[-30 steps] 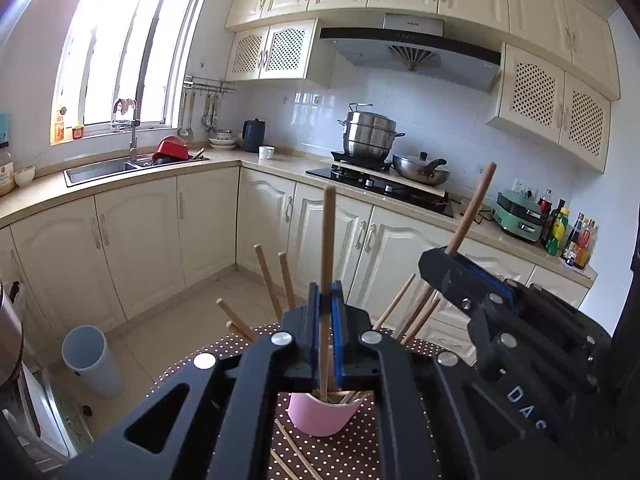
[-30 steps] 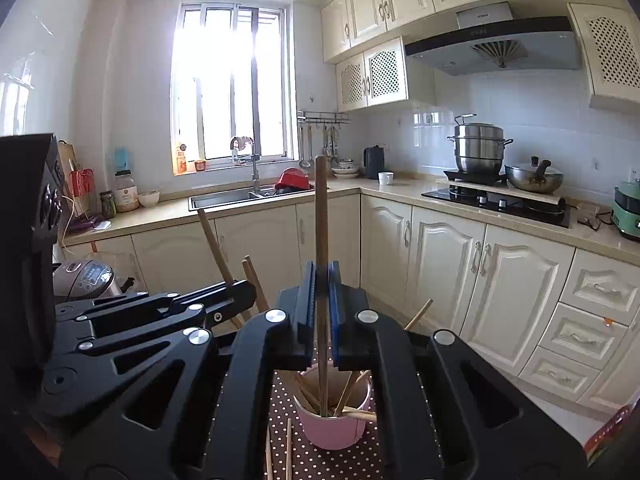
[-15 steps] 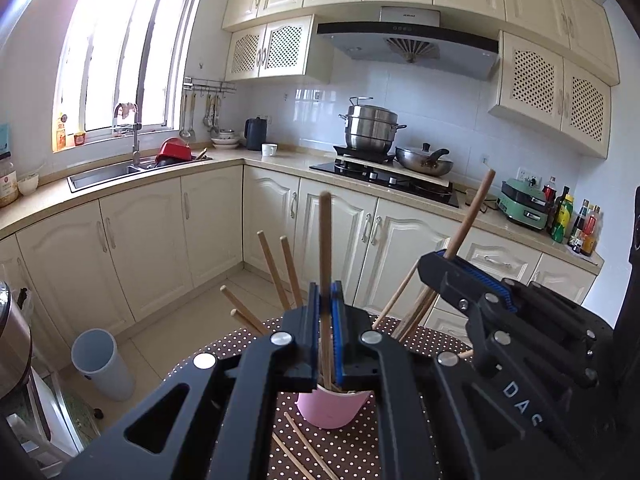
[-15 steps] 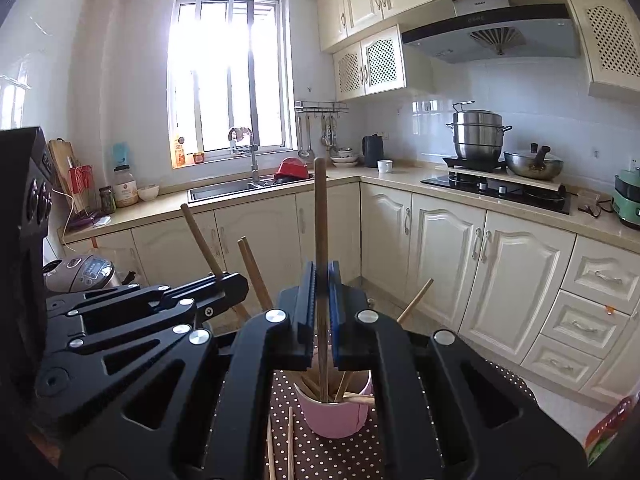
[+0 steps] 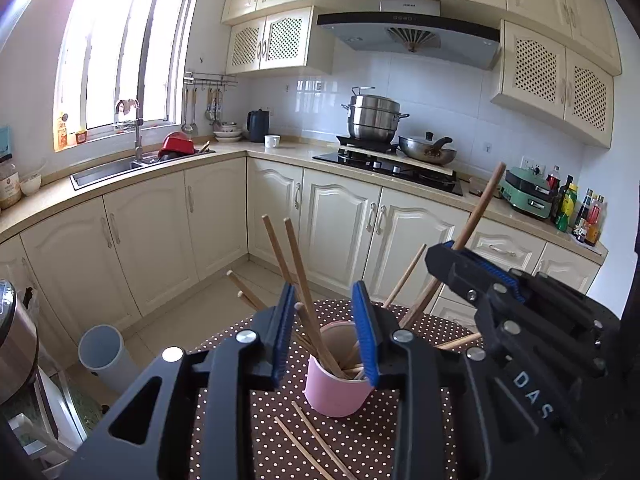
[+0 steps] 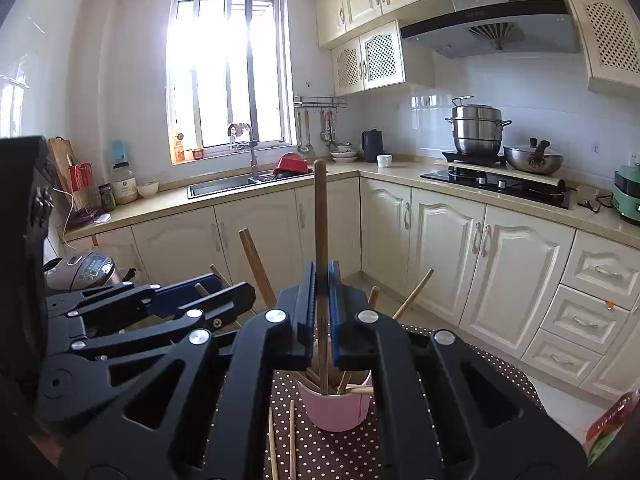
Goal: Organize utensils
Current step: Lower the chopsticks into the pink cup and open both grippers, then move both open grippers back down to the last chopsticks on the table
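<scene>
Cream kitchen cabinets and a bright window fill the background, and in the near foreground a round table (image 5: 240, 332) wears a brown cloth with white dots. At the far left of the left wrist view a pale bin (image 5: 102, 356) stands on the floor beside the table. Moving right, the left gripper (image 5: 326, 336) has its blue-padded jaws spread wide, with nothing clamped between them; they sit on either side of the pink cup (image 5: 336, 390) as seen from this camera. The cup stands upright on the cloth and holds a bundle of wooden chopsticks (image 5: 298, 264) that fan outward, most leaning left and away. Two loose chopsticks (image 5: 316, 444) lie flat on the cloth just near of the cup. Further right, the right gripper (image 5: 478, 270) comes in from the side, and a long wooden stick rises from it at a slant.

From the right wrist view, that gripper's pads (image 6: 308, 304) are pressed together on a single chopstick (image 6: 321, 216), which stands nearly upright with its lower end down inside the cup (image 6: 338, 408). On the right, a steel pot (image 6: 478, 128) and a wok (image 6: 532, 158) sit on the stove along the far counter.
</scene>
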The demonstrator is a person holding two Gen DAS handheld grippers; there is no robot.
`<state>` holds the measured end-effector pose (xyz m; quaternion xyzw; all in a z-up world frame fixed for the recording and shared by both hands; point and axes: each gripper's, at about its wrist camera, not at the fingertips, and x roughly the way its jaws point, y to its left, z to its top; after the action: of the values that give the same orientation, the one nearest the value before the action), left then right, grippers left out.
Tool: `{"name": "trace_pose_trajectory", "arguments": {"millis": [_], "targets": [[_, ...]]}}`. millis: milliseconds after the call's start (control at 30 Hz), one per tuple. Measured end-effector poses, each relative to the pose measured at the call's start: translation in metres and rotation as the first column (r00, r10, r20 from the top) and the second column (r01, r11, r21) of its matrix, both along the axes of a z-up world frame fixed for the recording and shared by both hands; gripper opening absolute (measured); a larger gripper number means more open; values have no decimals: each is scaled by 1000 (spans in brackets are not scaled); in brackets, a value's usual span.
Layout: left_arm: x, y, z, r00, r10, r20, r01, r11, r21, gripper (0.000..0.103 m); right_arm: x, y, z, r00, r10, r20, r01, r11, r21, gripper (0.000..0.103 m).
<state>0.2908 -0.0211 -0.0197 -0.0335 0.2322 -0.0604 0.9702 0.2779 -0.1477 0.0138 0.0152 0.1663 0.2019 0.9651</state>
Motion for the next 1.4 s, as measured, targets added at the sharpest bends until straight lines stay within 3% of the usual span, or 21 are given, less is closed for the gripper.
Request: {"name": "trace_pose_trajectory", "arguments": {"millis": [100, 467, 967, 1400], "targets": [[-10, 6, 4, 999, 30, 32, -30, 1000, 8, 42, -1, 1, -1, 1000, -1, -2, 1, 1000, 1, 6], [-35, 22, 8, 986, 133, 97, -140, 987, 74, 53, -1, 9, -16, 999, -2, -37, 1, 1000, -20, 7], [-37, 39, -5, 983, 173, 53, -177, 980, 89, 54, 7, 13, -41, 994, -32, -102, 26, 998, -65, 7], [-45, 43, -12, 982, 182, 55, -187, 977, 98, 54, 7, 11, -44, 993, -46, -111, 39, 997, -63, 7]]}}
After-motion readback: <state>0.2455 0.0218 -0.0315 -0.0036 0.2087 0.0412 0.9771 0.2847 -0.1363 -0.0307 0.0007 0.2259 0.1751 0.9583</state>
